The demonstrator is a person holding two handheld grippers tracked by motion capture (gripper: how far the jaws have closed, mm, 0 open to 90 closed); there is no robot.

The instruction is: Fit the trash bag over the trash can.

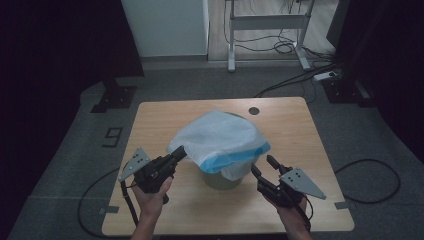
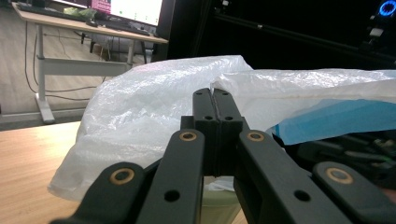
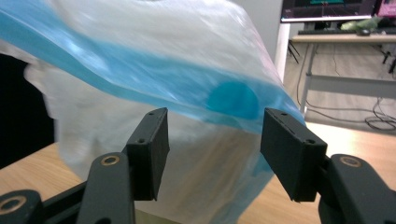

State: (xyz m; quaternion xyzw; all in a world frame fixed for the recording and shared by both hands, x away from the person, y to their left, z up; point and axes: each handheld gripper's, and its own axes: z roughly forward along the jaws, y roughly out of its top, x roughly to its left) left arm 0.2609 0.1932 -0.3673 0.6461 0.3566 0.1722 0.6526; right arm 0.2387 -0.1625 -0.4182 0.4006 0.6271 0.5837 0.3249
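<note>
2 grippers over wooden table (image 1: 150, 125): left gripper (image 1: 179, 152) closed at bag (image 1: 215, 135), right gripper (image 1: 264, 167) agape.

Crinkly translucent plastic bag (image 1: 220, 137), wood table (image 1: 150, 120)

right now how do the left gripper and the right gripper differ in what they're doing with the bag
The left gripper has its jaws shut together at the edge of the white plastic bag, seemingly pinching it; the right gripper has its jaws wide apart, holding nothing. In the high view the left gripper touches the bag's left edge, while the right gripper sits just short of the bag's blue band. Both are hand-held and point toward the bag draped over the bin.
</note>
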